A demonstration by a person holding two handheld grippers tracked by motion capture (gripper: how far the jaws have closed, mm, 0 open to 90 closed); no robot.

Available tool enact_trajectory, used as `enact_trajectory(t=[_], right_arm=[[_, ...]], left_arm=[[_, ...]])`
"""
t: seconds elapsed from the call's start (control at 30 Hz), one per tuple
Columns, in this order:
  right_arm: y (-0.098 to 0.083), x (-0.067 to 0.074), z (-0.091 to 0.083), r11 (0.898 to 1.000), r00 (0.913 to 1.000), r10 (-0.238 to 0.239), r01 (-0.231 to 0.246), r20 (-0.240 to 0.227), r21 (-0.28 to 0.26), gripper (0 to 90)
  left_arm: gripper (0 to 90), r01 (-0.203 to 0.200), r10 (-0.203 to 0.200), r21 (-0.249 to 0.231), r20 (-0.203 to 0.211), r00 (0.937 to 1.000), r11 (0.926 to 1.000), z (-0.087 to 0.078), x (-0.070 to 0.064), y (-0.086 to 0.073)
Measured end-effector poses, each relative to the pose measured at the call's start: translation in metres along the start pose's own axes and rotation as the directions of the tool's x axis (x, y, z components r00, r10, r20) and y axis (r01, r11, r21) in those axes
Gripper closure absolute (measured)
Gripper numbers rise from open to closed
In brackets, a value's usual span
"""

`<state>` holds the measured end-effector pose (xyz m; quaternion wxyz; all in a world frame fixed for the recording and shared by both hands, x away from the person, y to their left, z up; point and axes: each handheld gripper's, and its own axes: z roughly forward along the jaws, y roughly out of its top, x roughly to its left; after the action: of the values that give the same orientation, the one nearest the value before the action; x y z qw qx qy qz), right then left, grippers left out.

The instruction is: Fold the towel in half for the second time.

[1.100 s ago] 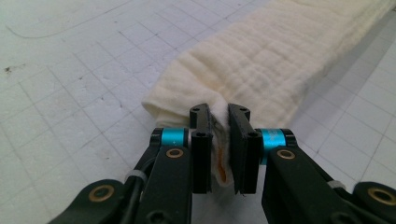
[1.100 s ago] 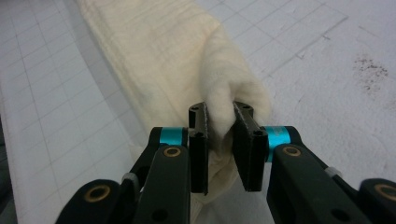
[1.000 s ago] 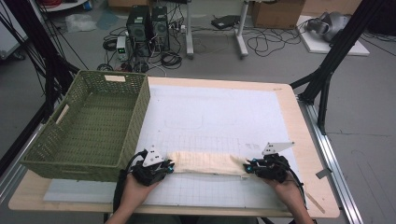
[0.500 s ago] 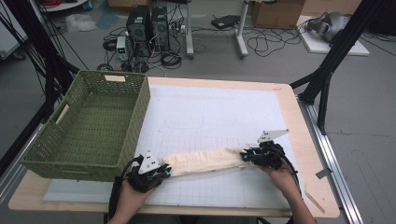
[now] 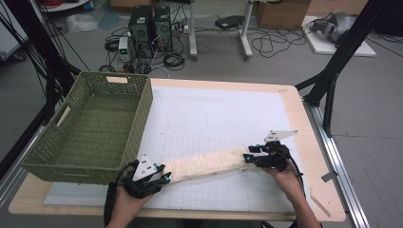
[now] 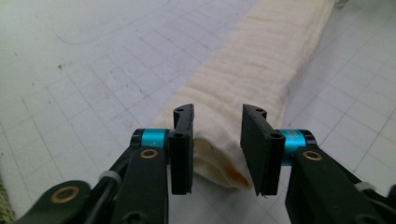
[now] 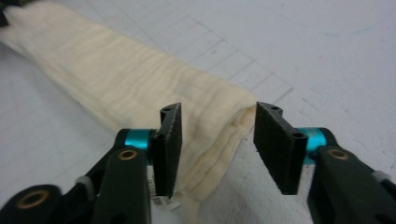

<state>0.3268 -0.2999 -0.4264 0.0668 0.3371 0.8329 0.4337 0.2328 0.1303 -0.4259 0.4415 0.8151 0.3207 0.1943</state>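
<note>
A long folded cream cloth (image 5: 209, 164) lies slanted on the white grid mat (image 5: 214, 114), its right end farther from me. My left gripper (image 5: 166, 178) is at the cloth's near left end. In the left gripper view the jaws (image 6: 217, 116) stand apart around that folded end (image 6: 261, 70), with a gap at one pad. My right gripper (image 5: 247, 158) is at the other end. Its jaws (image 7: 217, 114) straddle the cloth's tip (image 7: 140, 74), with the right pad clear of it. Both pairs of jaws have just been opening, and the cloth rests between them.
A green woven basket (image 5: 138, 126) stands at the table's left, its near corner close to my left hand. The mat stretches behind the cloth to the wooden table edge (image 5: 290, 109). Black frame legs, computers and cables stand on the floor beyond.
The cloth lay parallel to the front edge and now lies slanted. My right hand carried its end away from me, and my left hand shifted left and toward me.
</note>
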Motion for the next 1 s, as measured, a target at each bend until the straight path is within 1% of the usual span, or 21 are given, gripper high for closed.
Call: enact_trajectory(t=[0.03,0.1,0.13,0.2,0.27,0.3,0.33,0.47,0.5,0.53,0.6,0.67,0.7,0.73,0.83,0.87,0.97,1.0], right_arm=[[-0.002,0.001,-0.004,1.000,1.0000,0.000,0.000,0.000,-0.018,46.2],[-0.005,0.004,-0.010,1.000,0.9999,-0.006,0.007,0.015,-0.030,41.9],[-0.007,0.006,-0.013,0.999,0.9999,-0.004,0.005,0.015,-0.036,38.7],[-0.010,0.010,-0.017,0.999,0.9994,-0.011,0.012,0.034,-0.040,34.9],[-0.013,0.014,-0.022,0.998,0.9992,-0.021,0.023,0.035,-0.055,32.5],[-0.014,0.015,-0.024,0.998,0.9993,-0.016,0.018,0.033,-0.061,30.8],[-0.016,0.017,-0.025,0.998,0.9991,-0.019,0.021,0.038,-0.059,30.4],[-0.021,0.022,-0.029,0.998,0.9991,-0.031,0.033,0.027,-0.060,28.5],[-0.022,0.024,-0.029,0.997,0.9989,-0.037,0.039,0.027,-0.061,28.2],[-0.023,0.025,-0.030,0.997,0.9991,-0.034,0.036,0.025,-0.062,27.3],[-0.024,0.027,-0.031,0.996,0.9986,-0.045,0.047,0.028,-0.071,25.5],[-0.024,0.028,-0.032,0.995,0.9986,-0.044,0.047,0.029,-0.087,23.9],[-0.025,0.030,-0.032,0.995,0.9990,-0.037,0.039,0.025,-0.088,23.2],[-0.025,0.031,-0.032,0.995,0.9988,-0.041,0.043,0.028,-0.089,22.7],[-0.027,0.033,-0.031,0.995,0.9987,-0.045,0.047,0.021,-0.084,21.8],[-0.027,0.034,-0.030,0.995,0.9985,-0.051,0.052,0.020,-0.081,21.6],[-0.027,0.036,-0.027,0.996,0.9976,-0.062,0.064,0.030,-0.061,21.3],[-0.027,0.037,-0.027,0.996,0.9975,-0.062,0.063,0.034,-0.056,21.3]], left_arm=[[61.9,-0.002,0.002,-0.010,0.004,1.0000,0.9999,-0.001,0.001,0.002],[59.0,-0.012,0.013,-0.032,0.026,0.9996,0.9994,-0.001,0.002,0.005],[57.6,-0.022,0.023,-0.037,0.035,0.9991,0.9991,0.000,0.003,0.007],[55.1,-0.029,0.032,-0.048,0.062,0.9976,0.9985,0.004,0.004,0.012],[53.6,-0.040,0.045,-0.057,0.081,0.9957,0.9976,0.009,0.006,0.016],[52.8,-0.045,0.050,-0.057,0.093,0.9944,0.9973,0.012,0.007,0.019],[52.1,-0.046,0.052,-0.058,0.102,0.9934,0.9973,0.015,0.008,0.021],[51.5,-0.058,0.068,-0.074,0.137,0.9882,0.9955,0.025,0.008,0.027],[51.3,-0.057,0.068,-0.080,0.144,0.9873,0.9952,0.027,0.008,0.028],[51.2,-0.067,0.079,-0.084,0.151,0.9854,0.9942,0.028,0.008,0.028],[51.2,-0.063,0.076,-0.083,0.162,0.9839,0.9945,0.031,0.009,0.028],[51.0,-0.057,0.069,-0.081,0.160,0.9847,0.9951,0.032,0.010,0.026],[50.7,-0.052,0.064,-0.079,0.159,0.9851,0.9955,0.032,0.010,0.024],[50.5,-0.053,0.064,-0.076,0.158,0.9853,0.9957,0.031,0.010,0.023],[49.5,-0.044,0.056,-0.077,0.151,0.9870,0.9960,0.028,0.009,0.019],[48.9,-0.033,0.044,-0.081,0.144,0.9886,0.9962,0.027,0.008,0.018],[47.5,-0.030,0.040,-0.082,0.125,0.9913,0.9962,0.025,0.009,0.016],[47.0,-0.025,0.035,-0.084,0.126,0.9914,0.9962,0.025,0.010,0.016]])
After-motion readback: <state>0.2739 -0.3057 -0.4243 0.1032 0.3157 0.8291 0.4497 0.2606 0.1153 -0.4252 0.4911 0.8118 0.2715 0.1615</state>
